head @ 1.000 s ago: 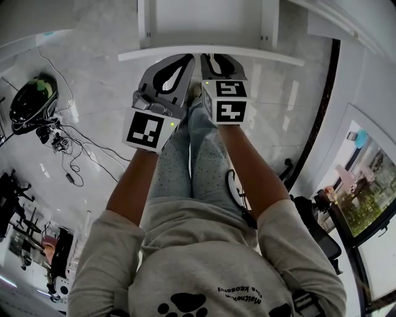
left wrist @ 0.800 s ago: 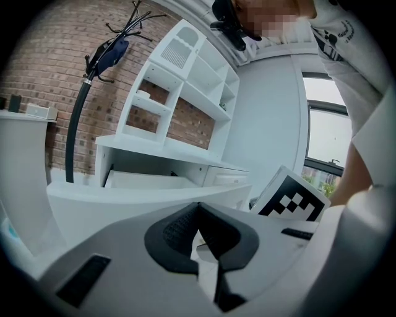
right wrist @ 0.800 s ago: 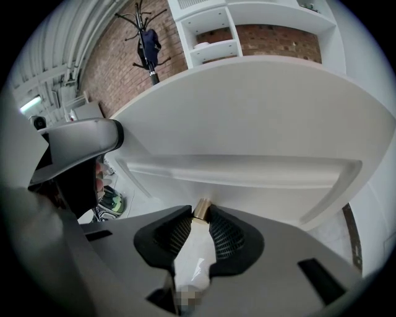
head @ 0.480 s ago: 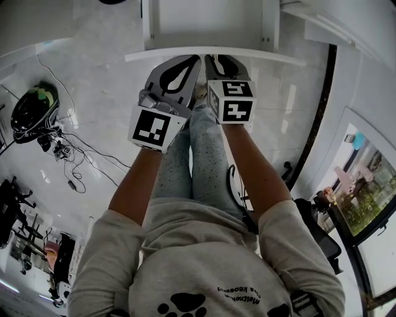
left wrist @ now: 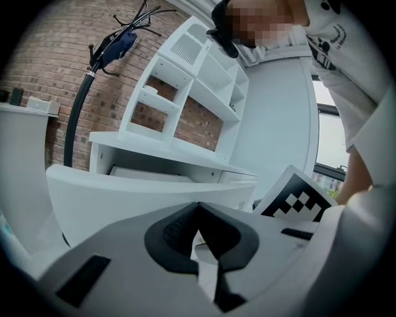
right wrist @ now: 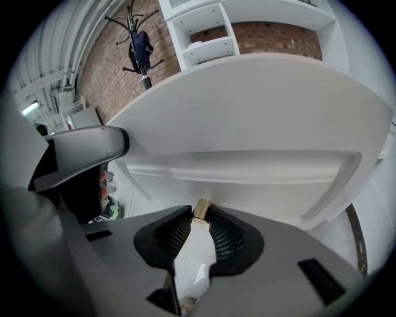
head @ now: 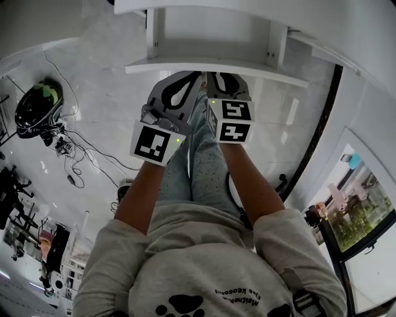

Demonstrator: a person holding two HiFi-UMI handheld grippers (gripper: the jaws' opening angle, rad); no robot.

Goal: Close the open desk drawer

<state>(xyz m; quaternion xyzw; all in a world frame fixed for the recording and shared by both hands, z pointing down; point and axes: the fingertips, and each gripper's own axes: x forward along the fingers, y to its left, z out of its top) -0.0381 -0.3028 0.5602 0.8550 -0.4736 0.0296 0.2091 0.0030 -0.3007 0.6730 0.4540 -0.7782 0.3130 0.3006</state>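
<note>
The open white drawer (head: 216,64) sticks out from the desk (head: 185,5) at the top of the head view. Both grippers are held side by side just below its front panel; I cannot tell whether they touch it. My left gripper (head: 194,74) has its tips together and holds nothing. Its own view (left wrist: 198,207) shows the drawer front (left wrist: 124,198) as a white band ahead. My right gripper (head: 216,74) points down at the panel (right wrist: 247,124), which fills its view. Its jaws (right wrist: 199,213) stand nearly together, with a small brass-coloured piece in the slit between the tips.
A white shelf unit (left wrist: 185,80) stands on the desk before a brick wall, beside a coat stand (left wrist: 117,43). A black-and-green helmet (head: 37,105) and cables (head: 74,155) lie on the floor at the left. A dark floor strip (head: 315,136) and a glass wall (head: 365,204) run along the right.
Both grippers and the person have moved forward toward the desk, still just behind the drawer front. The desk's edge has come into view at the top. Neither gripper's jaws changed.
</note>
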